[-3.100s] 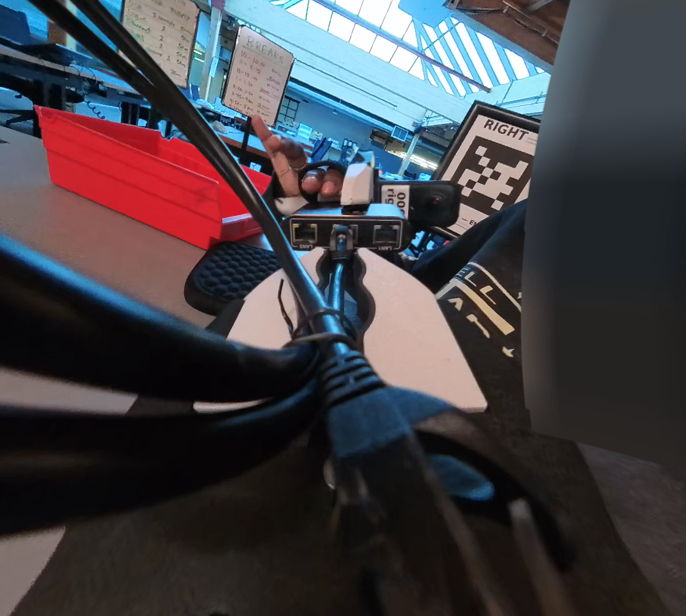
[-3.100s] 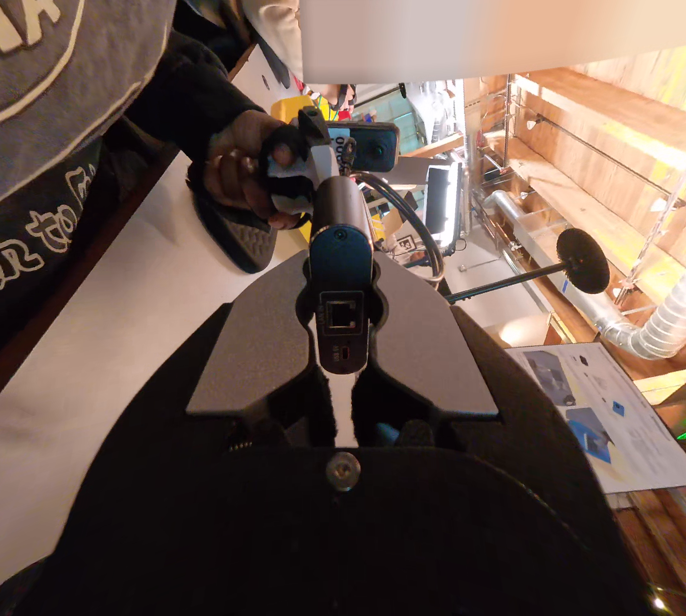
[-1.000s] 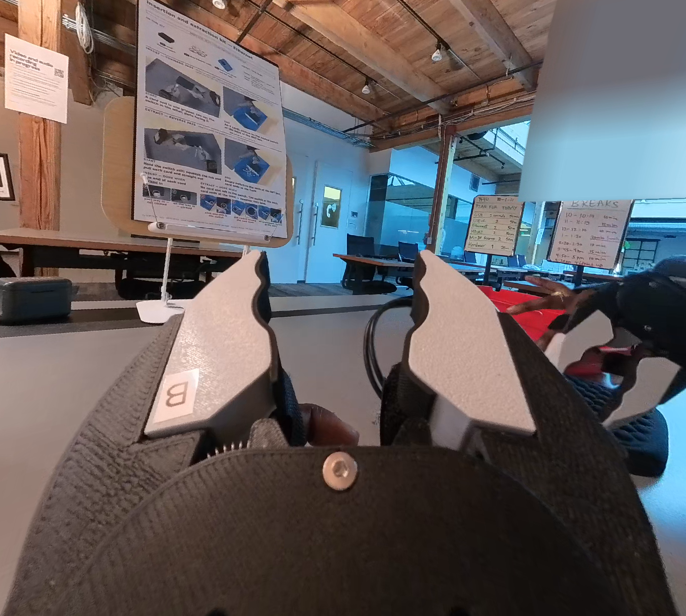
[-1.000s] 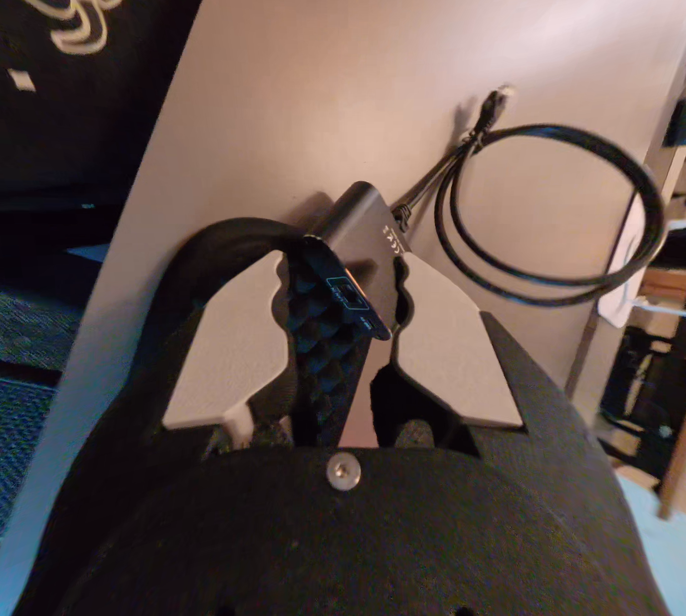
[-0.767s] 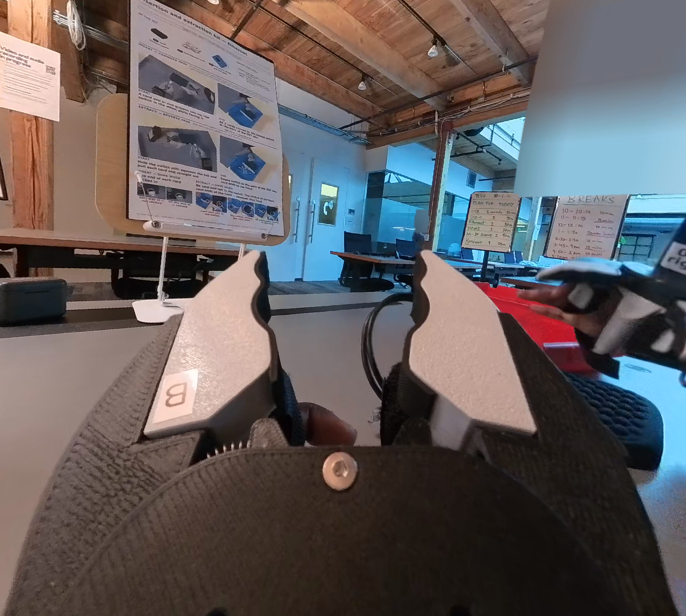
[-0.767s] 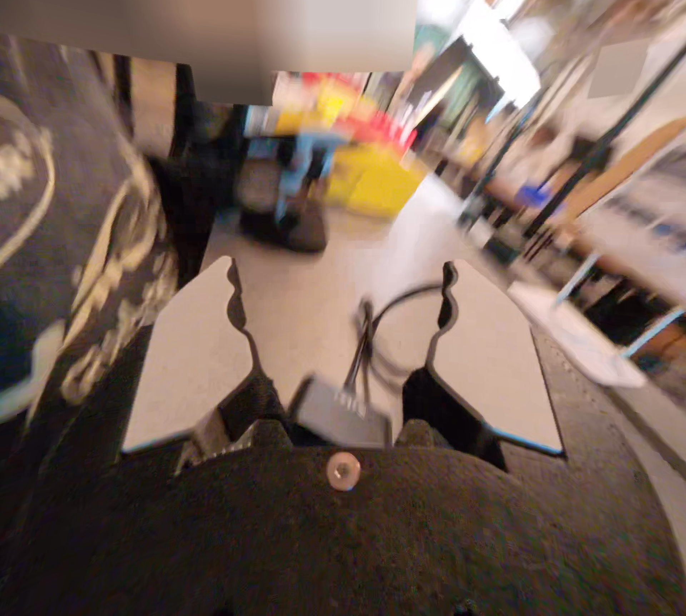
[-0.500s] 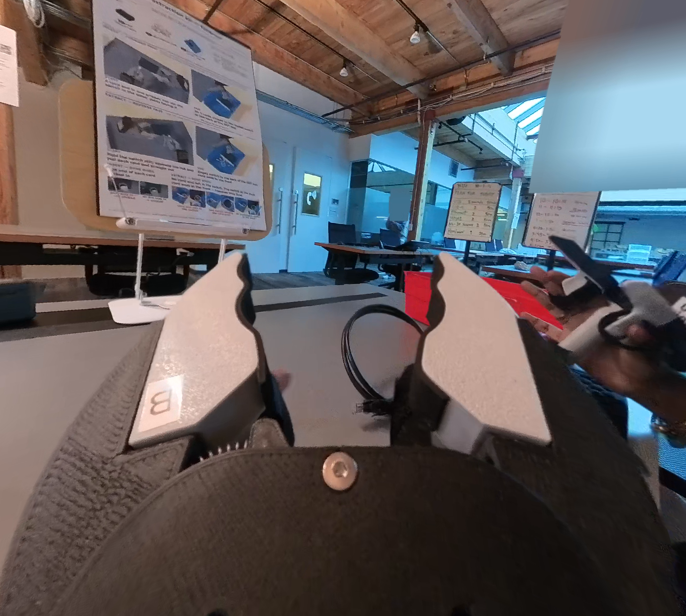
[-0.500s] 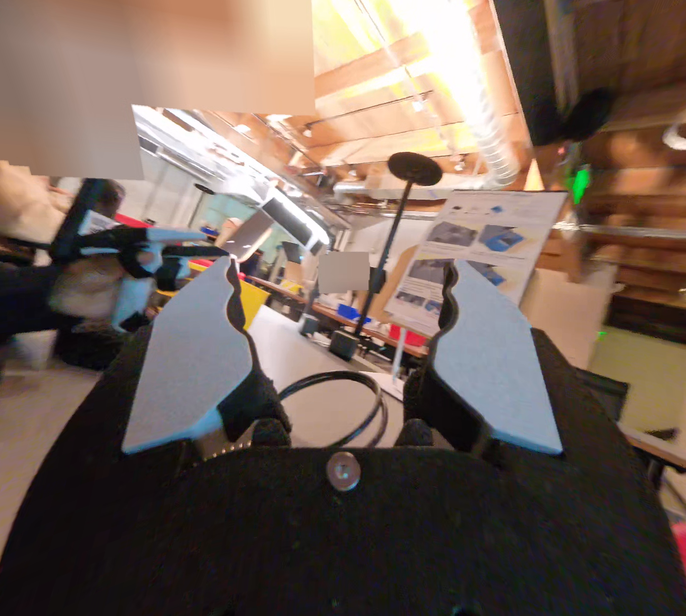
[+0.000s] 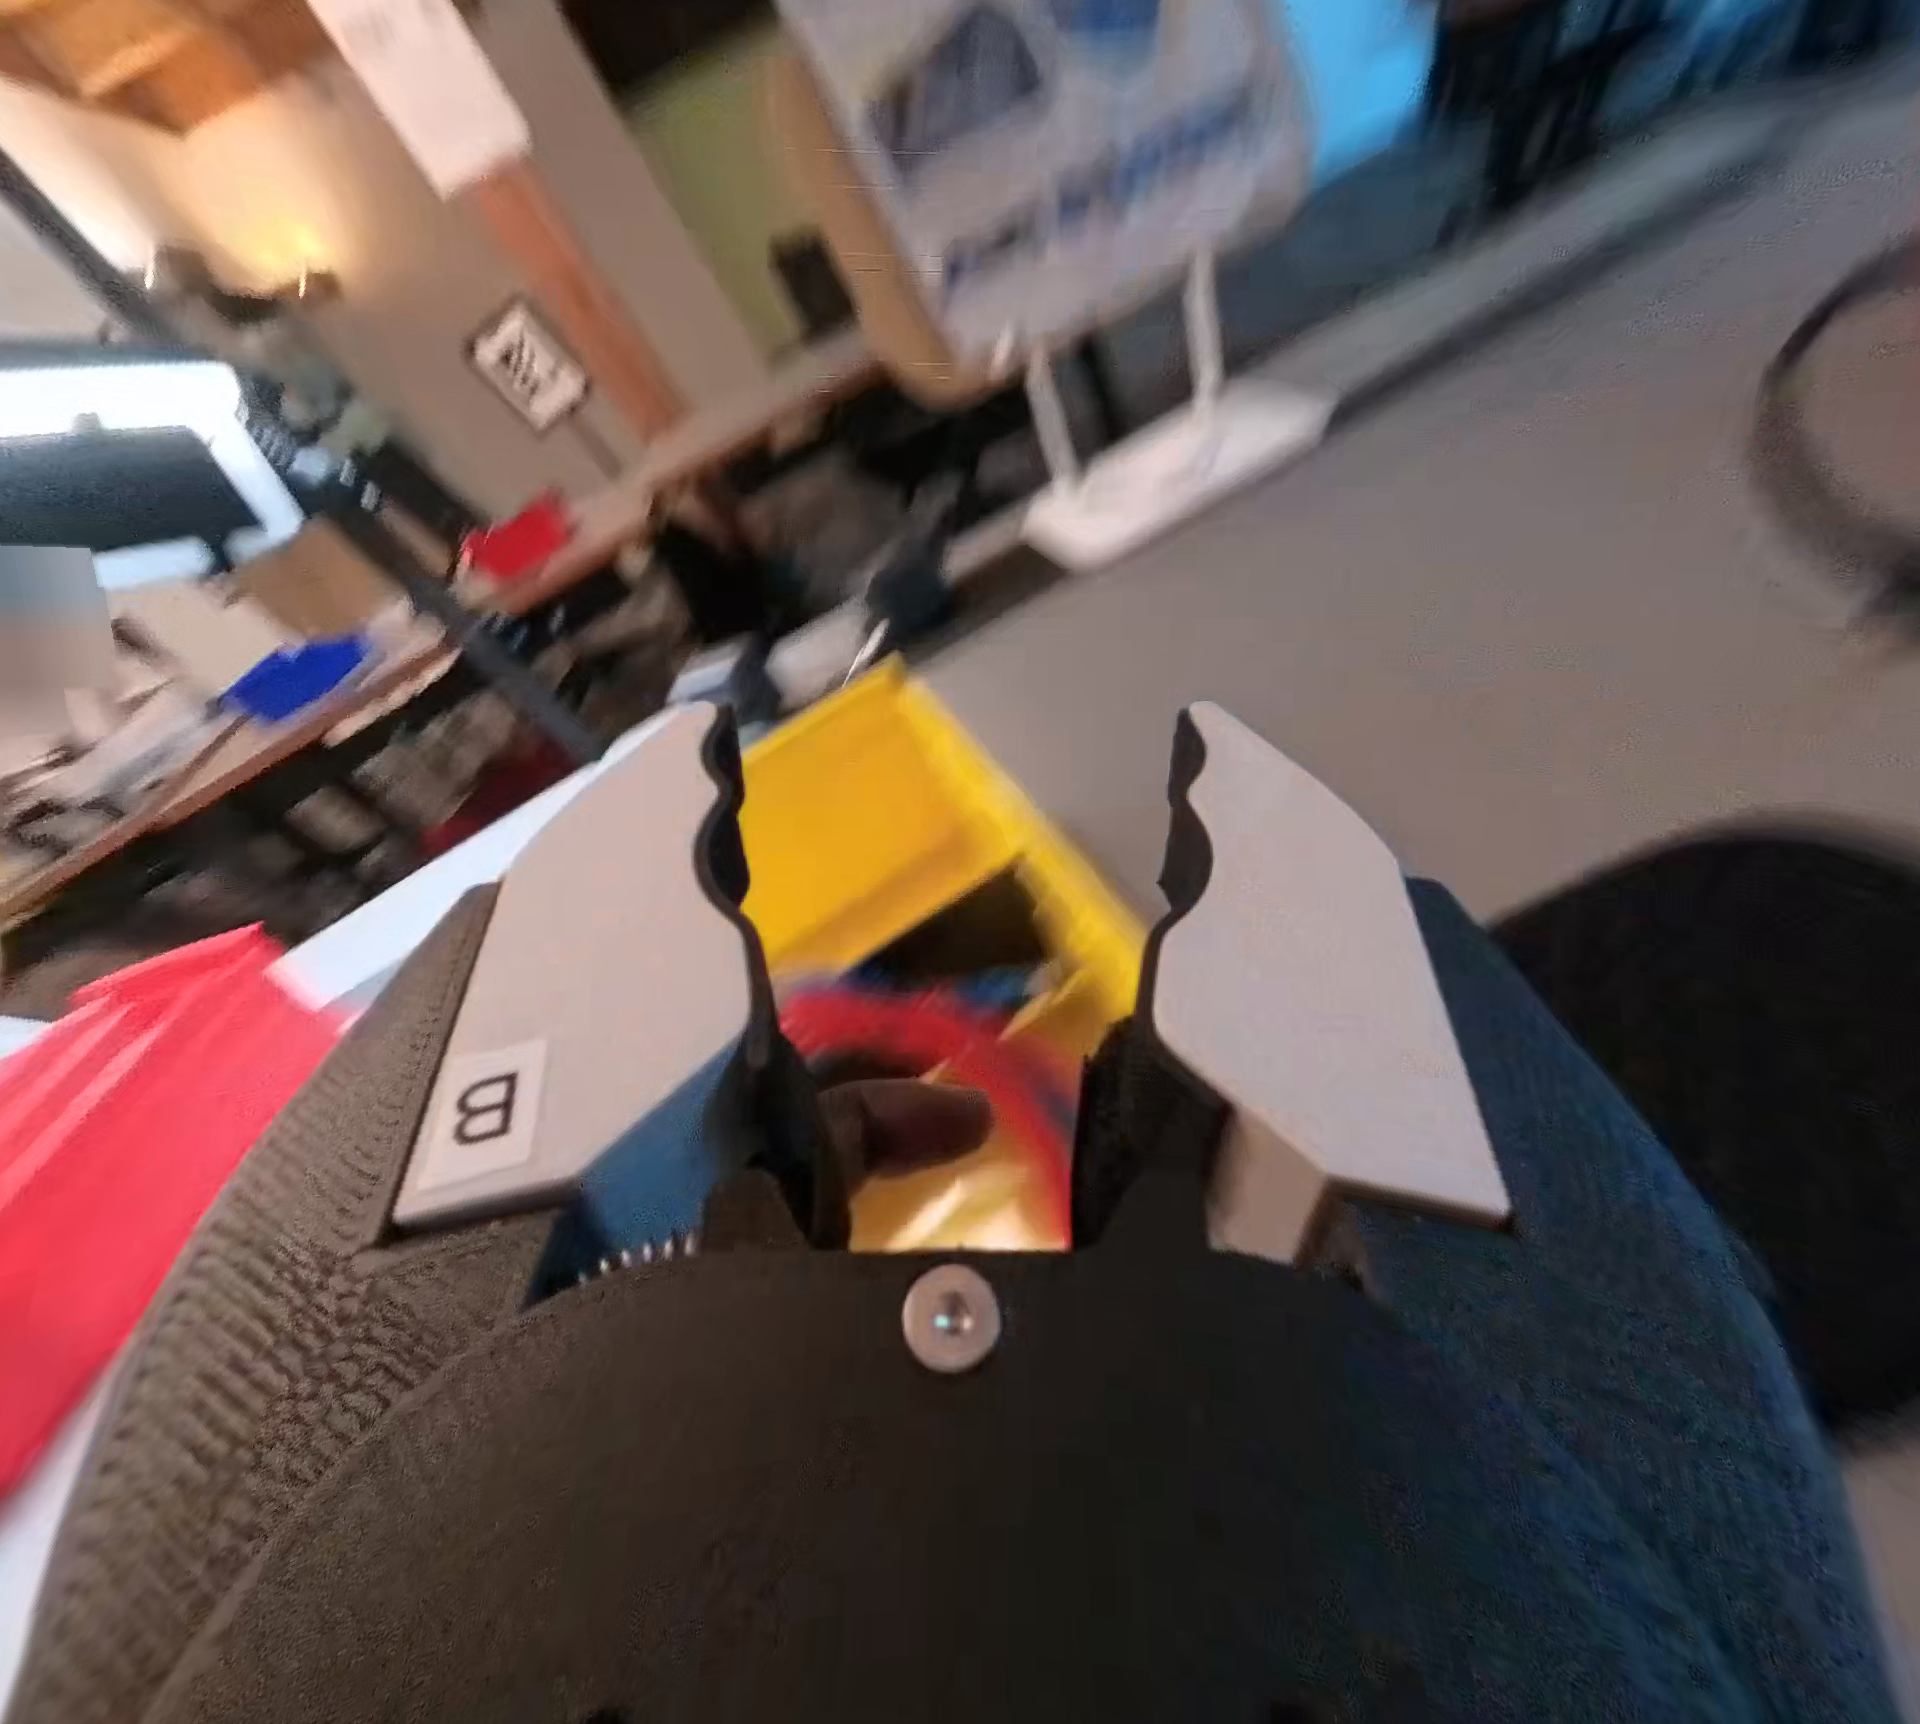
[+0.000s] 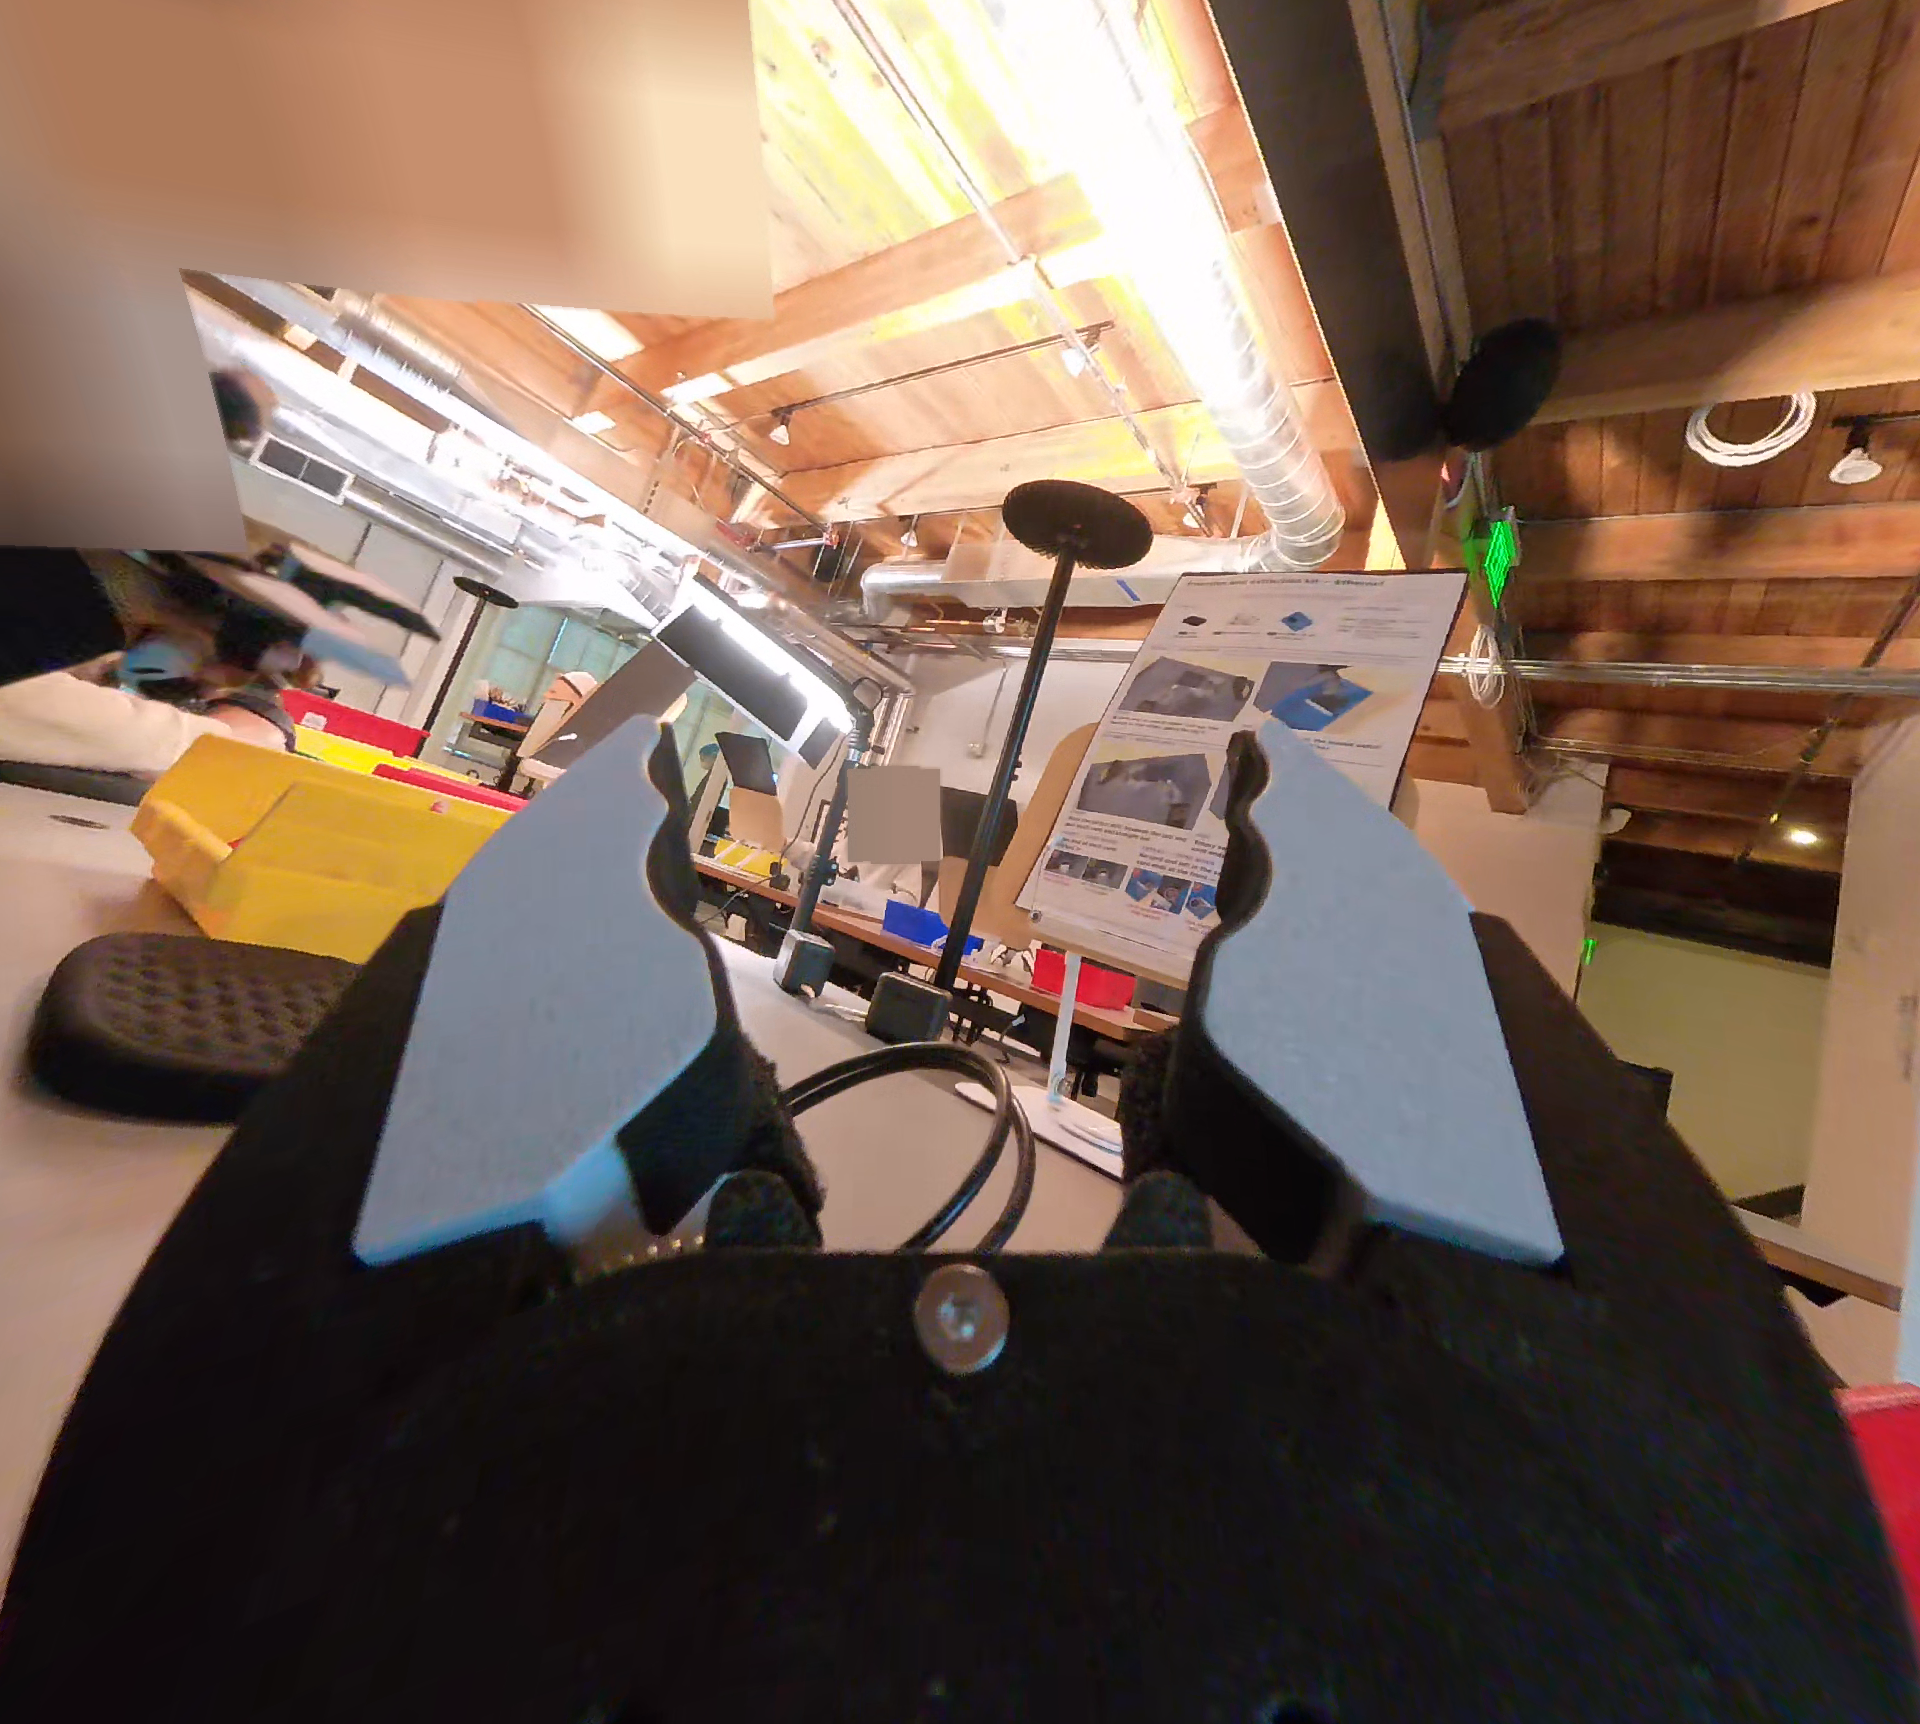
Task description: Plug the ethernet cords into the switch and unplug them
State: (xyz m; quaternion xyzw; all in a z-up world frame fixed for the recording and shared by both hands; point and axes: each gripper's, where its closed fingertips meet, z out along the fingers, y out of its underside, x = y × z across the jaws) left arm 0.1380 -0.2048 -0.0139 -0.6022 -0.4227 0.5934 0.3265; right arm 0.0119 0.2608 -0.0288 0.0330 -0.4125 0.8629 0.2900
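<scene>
My left gripper [image 9: 954, 739] is open and empty. It points down at a yellow bin [image 9: 935, 801] that holds red and blue cords [image 9: 935, 1030]; this view is blurred. My right gripper [image 10: 951, 749] is open and empty, low over the table. A coiled black ethernet cord [image 10: 977, 1144] lies on the table between its fingers. Part of that loop shows at the right edge of the left wrist view [image 9: 1808, 448]. The left gripper also shows far left in the right wrist view [image 10: 322, 609], above the yellow bin [image 10: 301, 853]. The switch is not in view.
A black dimpled pad [image 10: 177, 1020] lies left of the cord and shows in the left wrist view [image 9: 1704, 1051]. A red bin [image 9: 135, 1082] is at the left. A poster on a white stand [image 10: 1278, 760] stands behind the cord. A red edge [image 10: 1886, 1487] is at the lower right. The grippers' ends are close to 50 cm from one another.
Both grippers let go: the switch and the cord now lie off them. The left gripper swung left from the black cord to the yellow bin. The right gripper tilted up and steadied.
</scene>
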